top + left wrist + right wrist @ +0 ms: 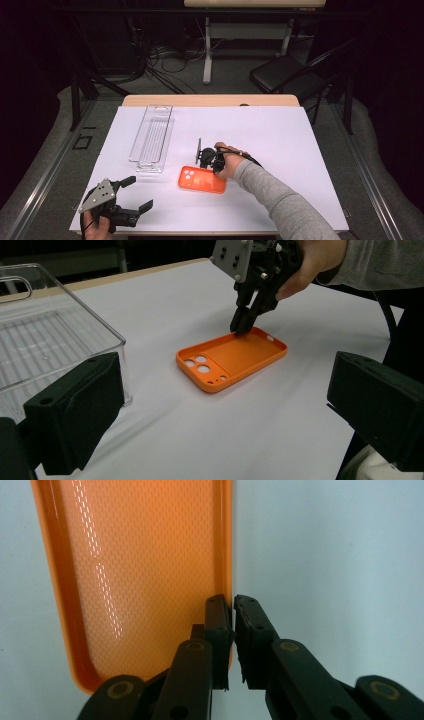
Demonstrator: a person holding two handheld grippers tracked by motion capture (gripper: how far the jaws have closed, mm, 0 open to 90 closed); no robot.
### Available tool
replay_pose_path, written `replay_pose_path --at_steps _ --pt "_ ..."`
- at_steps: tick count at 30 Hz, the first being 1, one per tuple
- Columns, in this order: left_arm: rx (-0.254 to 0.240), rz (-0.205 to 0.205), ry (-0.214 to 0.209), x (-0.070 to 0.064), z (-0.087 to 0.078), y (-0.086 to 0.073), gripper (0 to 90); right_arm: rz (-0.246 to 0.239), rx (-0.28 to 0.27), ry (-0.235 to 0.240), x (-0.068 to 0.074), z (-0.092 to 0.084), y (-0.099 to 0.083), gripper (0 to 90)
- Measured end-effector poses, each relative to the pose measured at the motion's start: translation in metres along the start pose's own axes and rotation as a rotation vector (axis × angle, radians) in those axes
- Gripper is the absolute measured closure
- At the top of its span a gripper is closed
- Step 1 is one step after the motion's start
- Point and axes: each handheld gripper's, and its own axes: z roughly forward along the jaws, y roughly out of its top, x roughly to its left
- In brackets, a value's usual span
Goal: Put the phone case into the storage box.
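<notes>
White paper covers my desk, and the orange phone case lies flat near its middle. My right tongs are pinched on its side wall: grip made, lift left. My left tongs wait wide open, empty, beside the clear tray.

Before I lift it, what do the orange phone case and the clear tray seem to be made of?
Orange phone case: probably soft plastic or silicone, matte outside, with a fine woven-look texture inside that catches glints. The right claw pinches its thin side wall. Clear tray: looks like rigid transparent plastic, glossy, with a ribbed floor.
</notes>
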Motion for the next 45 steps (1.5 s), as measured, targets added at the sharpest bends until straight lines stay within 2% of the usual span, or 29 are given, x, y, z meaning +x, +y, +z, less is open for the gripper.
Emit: replay_pose_path --at_steps 30,45 --pt "0.007 0.001 -0.01 0.0006 0.0002 -0.0001 1.8 0.011 0.017 -0.001 -0.0001 0.0008 0.0009 88.5" --pt "0.004 -0.002 -0.002 0.0004 0.0005 -0.0004 1.8 0.017 0.021 -0.004 0.0012 0.0008 0.0015 88.8"
